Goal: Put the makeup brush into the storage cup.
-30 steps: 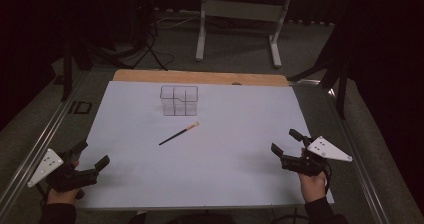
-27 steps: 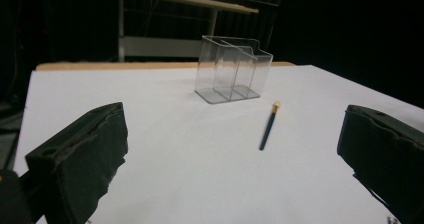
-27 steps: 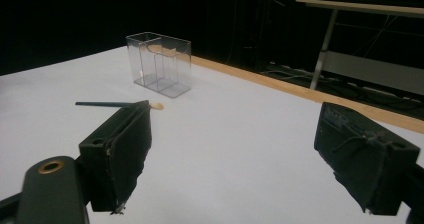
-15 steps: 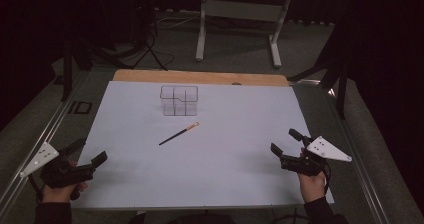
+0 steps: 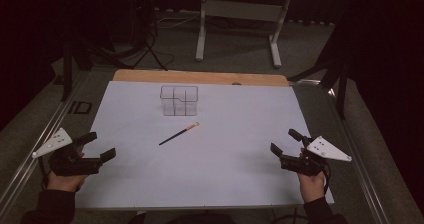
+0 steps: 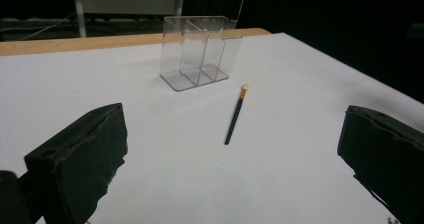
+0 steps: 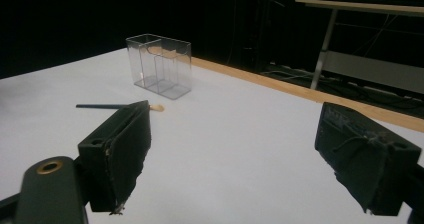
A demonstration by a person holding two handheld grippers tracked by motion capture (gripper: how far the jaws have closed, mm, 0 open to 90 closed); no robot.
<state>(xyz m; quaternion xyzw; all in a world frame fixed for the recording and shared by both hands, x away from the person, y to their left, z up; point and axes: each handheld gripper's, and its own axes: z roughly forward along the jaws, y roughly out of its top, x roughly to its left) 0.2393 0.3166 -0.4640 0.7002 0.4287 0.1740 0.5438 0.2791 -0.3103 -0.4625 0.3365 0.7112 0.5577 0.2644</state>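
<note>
White table (image 5: 225, 174) | clear organizer (image 5: 179, 100) beyond brush (image 5: 178, 134) | left gripper (image 5: 97, 146), right gripper (image 5: 285, 141) spread, empty

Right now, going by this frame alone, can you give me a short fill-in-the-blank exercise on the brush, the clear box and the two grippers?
1. The brush lies flat on the white sheet, outside the clear ____.
2. Both the left gripper and the right gripper have their jaws ____.
3. The box has its compartments ____ of any items.
4. The brush's pale tip points ____ the box.

Missing words: box; open; empty; toward
</note>
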